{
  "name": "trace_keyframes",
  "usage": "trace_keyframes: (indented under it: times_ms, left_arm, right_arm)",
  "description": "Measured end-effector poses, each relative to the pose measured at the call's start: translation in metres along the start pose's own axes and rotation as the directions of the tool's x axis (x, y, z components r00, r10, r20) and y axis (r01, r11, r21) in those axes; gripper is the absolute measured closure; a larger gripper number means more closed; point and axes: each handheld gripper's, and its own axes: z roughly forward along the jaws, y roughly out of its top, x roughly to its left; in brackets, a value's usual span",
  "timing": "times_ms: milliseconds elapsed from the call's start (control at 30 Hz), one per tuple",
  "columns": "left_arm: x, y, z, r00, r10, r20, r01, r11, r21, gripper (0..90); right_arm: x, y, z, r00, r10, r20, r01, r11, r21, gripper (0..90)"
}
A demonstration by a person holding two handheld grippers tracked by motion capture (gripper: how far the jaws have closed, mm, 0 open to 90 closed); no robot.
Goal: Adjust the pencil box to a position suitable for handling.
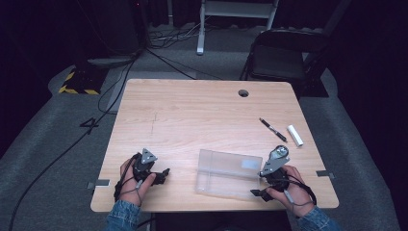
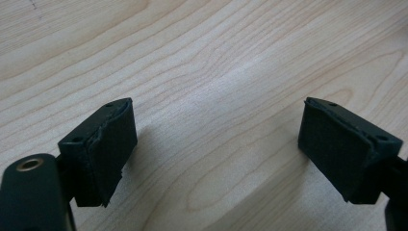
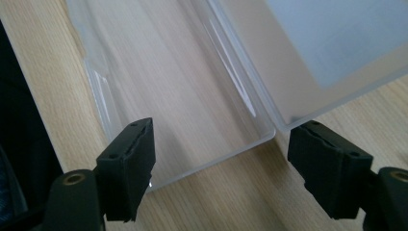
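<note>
Clear plastic, lying open: the case sits at the near edge of the desk, a little right of centre, lid folded back so tray and lid lie side by side. Its long axis runs roughly from 9 to 3 o'clock across the desk, tilted slightly, with the hinge line along that axis.

Right tongs are at the case's right-hand end, just beside the corner, jaws apart. In the right gripper view the tongs straddle that end wall: the case lies dead ahead at 12 o'clock, its tray between the two jaws and the hinge ridge running away from the camera toward 11 o'clock. Nothing is gripped; whether a jaw touches the wall I cannot tell.

Left tongs rest at 9 o'clock from the case, near but apart, jaws also spread, and the left gripper view has them over bare wood.

By my reading the right hand is the nearer one, so any grip or closing of the lid would start there.

Further out, at 1 o'clock from the case, lie a pen and a white cap, side by side but apart.
</note>
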Motion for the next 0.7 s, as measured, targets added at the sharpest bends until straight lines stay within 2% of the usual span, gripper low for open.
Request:
trace_keyframes:
  times_ms: [67, 200, 333, 533, 700]
  left_arm:
    - [0.001, 0.001, 0.001, 0.9999, 0.01, -0.002, -0.01, 0.9999, 0.003, 12.1]
    - [0.0, 0.001, 0.001, 1.0, 0.005, -0.002, -0.005, 1.0, 0.005, 11.2]
    - [0.0, 0.002, 0.002, 1.0, 0.007, -0.002, -0.007, 0.9999, 0.008, 10.7]
    - [0.0, 0.004, 0.004, 1.0, 0.004, 0.001, -0.004, 0.9999, 0.011, 8.7]
    - [0.0, 0.005, 0.006, 1.0, -0.002, 0.001, 0.002, 0.9999, 0.014, 6.9]
  right_arm:
    - [0.0, 0.0, -0.003, 0.9999, 0.011, -0.004, -0.011, 1.0, -0.016, 24.4]
    - [-0.002, 0.0, -0.009, 0.9997, 0.018, 0.017, -0.017, 0.999, -0.049, 23.9]
    - [-0.006, 0.0, -0.014, 0.9983, 0.044, 0.04, -0.04, 0.995, -0.091, 23.2]
    - [-0.01, 0.0, -0.021, 0.9953, 0.073, 0.064, -0.062, 0.986, -0.157, 22.6]
    - [-0.013, 0.001, -0.029, 0.9916, 0.101, 0.08, -0.082, 0.974, -0.213, 21.6]
